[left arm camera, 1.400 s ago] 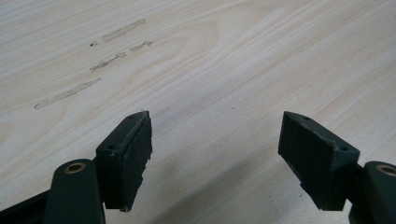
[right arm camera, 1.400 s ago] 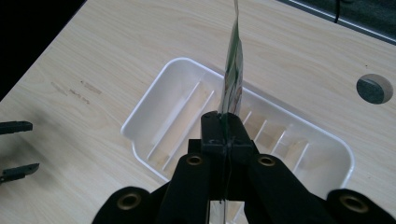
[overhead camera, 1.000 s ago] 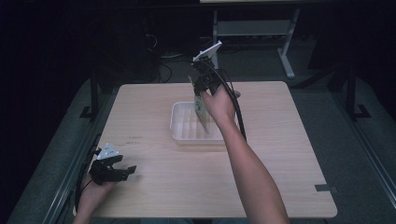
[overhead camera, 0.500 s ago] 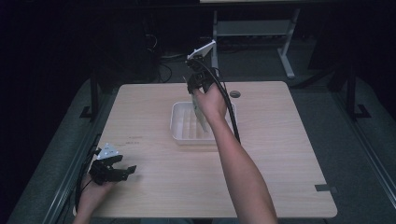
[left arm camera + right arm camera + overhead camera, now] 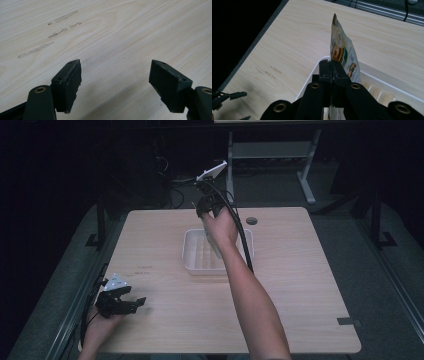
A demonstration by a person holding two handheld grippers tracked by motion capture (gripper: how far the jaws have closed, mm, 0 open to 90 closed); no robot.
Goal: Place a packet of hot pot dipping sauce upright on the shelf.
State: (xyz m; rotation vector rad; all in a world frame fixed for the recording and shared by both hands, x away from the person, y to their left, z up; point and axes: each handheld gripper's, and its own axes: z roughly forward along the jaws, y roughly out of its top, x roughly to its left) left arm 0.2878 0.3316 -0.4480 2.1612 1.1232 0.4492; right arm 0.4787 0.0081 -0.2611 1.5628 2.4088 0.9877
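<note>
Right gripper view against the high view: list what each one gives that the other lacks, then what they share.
Right gripper view alone: the printed face of the snack packet, clamped edge-on between shut jaws. High view alone: the whole table, its round hole, the person's right forearm, and the left gripper's grey plate. Both: the white basket, the right gripper above it, and the left gripper low at the table's left edge.
</note>
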